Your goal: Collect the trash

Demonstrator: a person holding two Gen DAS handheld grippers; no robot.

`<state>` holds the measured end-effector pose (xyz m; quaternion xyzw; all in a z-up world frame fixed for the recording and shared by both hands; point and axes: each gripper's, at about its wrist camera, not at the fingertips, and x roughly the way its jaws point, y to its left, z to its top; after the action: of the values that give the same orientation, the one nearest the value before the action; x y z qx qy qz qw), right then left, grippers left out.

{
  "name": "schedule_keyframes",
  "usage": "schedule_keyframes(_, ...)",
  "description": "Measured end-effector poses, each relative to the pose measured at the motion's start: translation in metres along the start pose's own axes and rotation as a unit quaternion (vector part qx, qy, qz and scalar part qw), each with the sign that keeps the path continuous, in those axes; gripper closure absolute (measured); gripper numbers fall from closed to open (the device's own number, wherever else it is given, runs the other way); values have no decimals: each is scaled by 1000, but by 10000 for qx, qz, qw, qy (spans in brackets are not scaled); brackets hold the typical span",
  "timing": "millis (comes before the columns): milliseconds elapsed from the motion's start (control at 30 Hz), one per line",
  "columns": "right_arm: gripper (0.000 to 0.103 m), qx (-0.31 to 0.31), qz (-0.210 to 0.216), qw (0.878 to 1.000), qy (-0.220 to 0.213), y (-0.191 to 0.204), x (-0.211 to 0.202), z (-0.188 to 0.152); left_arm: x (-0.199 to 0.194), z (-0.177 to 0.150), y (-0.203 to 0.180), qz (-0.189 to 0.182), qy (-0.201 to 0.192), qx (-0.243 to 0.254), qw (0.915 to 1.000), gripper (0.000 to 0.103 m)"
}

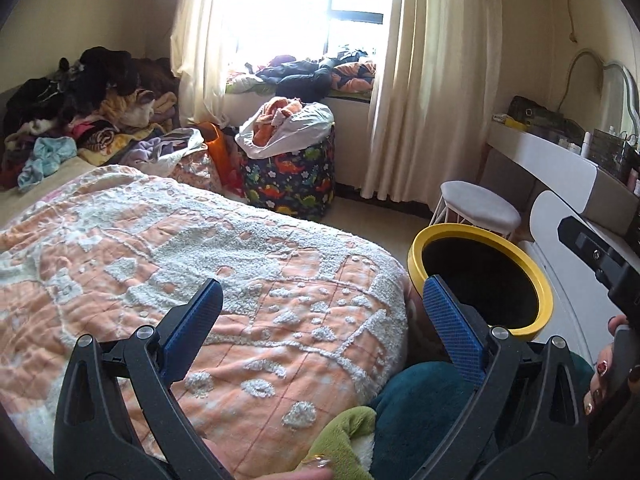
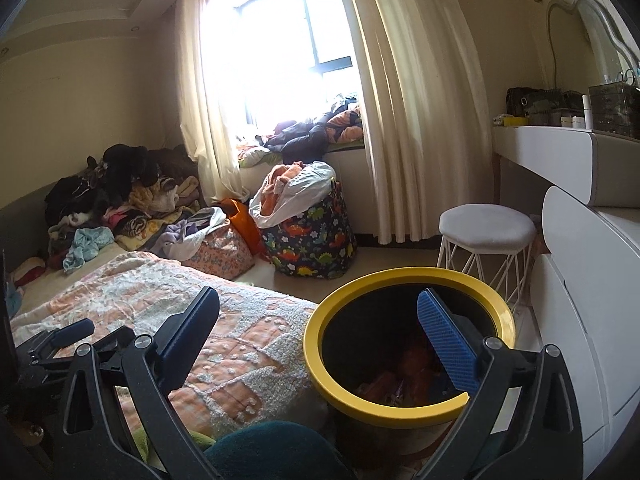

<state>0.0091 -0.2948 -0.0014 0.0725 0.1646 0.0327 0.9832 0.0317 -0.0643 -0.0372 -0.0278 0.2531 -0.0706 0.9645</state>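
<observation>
Both grippers spread wide and empty beside the bed; trash bin at its foot corner.

Left gripper (image 1: 322, 312) hangs over the orange-and-white quilt (image 1: 200, 248), blue pads (image 1: 194, 328) far apart, nothing between them. Yellow-rimmed trash bin (image 2: 408, 340) stands just beside the bed, orange litter inside. Right gripper (image 2: 318, 322) holds above it, one finger over the bin mouth. White stool (image 2: 486, 224) sits beyond.

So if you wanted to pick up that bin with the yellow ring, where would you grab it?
Probably the yellow rim of the bin, coming down from above on the near side. The bin stands upright with its mouth open, and the rim is a thin raised band, so one finger could slip inside and one outside. The right gripper is open and already hangs over it. The round body looks too wide for the fingers.
</observation>
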Motion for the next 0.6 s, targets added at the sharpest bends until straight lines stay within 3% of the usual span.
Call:
schedule_keyframes(133, 7, -34, -14, 10000, -57, 0, -2, -1, -4, -5, 3, 164, -28, -51, 9998, 11)
schedule_keyframes(600, 7, -70, -27, 9999, -148, 3, -2, -5, -7, -5, 1, 208, -137, -55, 9997, 11)
